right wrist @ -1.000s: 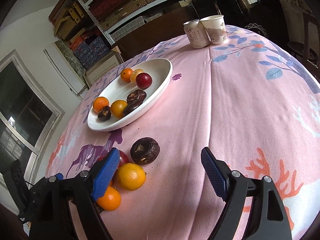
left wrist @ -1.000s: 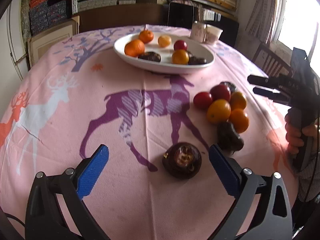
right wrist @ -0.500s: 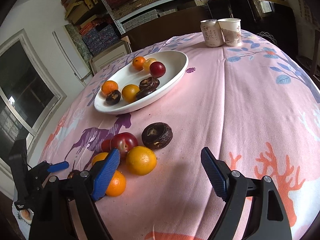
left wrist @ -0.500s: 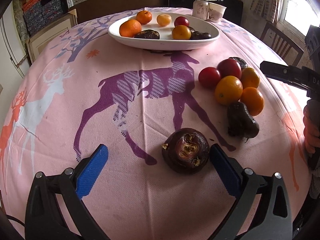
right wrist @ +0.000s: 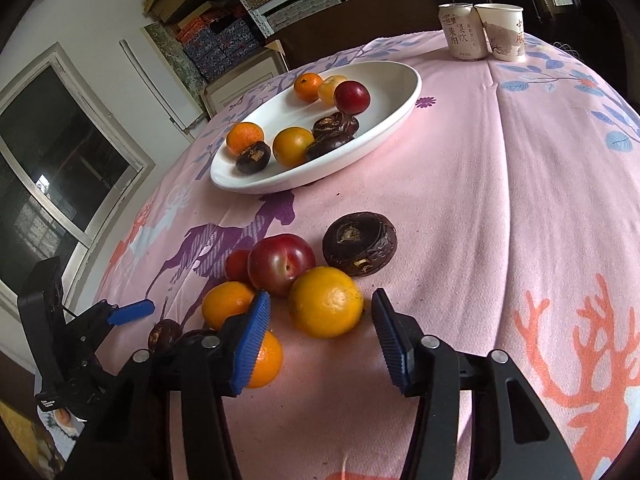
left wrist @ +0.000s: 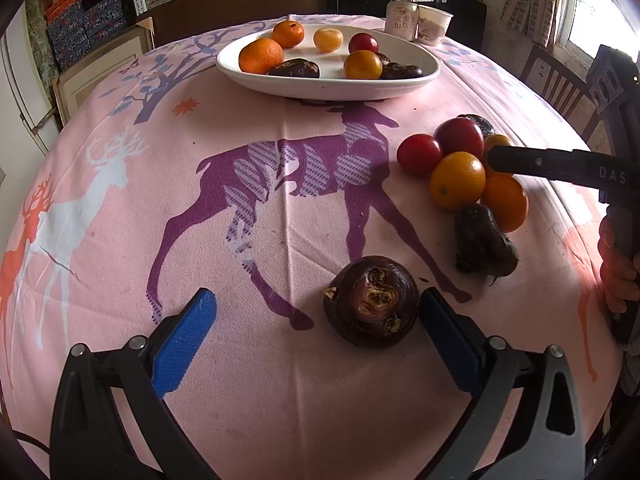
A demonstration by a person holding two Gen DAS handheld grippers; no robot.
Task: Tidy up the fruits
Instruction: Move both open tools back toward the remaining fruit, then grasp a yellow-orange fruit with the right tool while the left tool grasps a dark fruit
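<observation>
left wrist view: left tongs (left wrist: pixel 316 320) are seen wide open, low over the pink worktop (left wrist: pixel 120 240), nothing gripped. a dark round fruit (left wrist: pixel 372 301) is seen lying between the blue pads, hard against the right-side pad (left wrist: pixel 448 340) and well apart from the other pad, so it sits off-centre toward the right; no long axis, roughly round, scarred top facing the camera. right wrist view: right tongs (right wrist: pixel 318 330) are also open, empty, with an orange (right wrist: pixel 326 302) framed just ahead between the pads, at the near edge of the loose pile. a red plum (right wrist: pixel 280 263) and another dark fruit (right wrist: pixel 360 243) are seen just behind it. the white plate (right wrist: pixel 384 120), already partly filled, is well apart at the far side. each fruit is judged nearest its own tongs; closing is judged the next need.
</observation>
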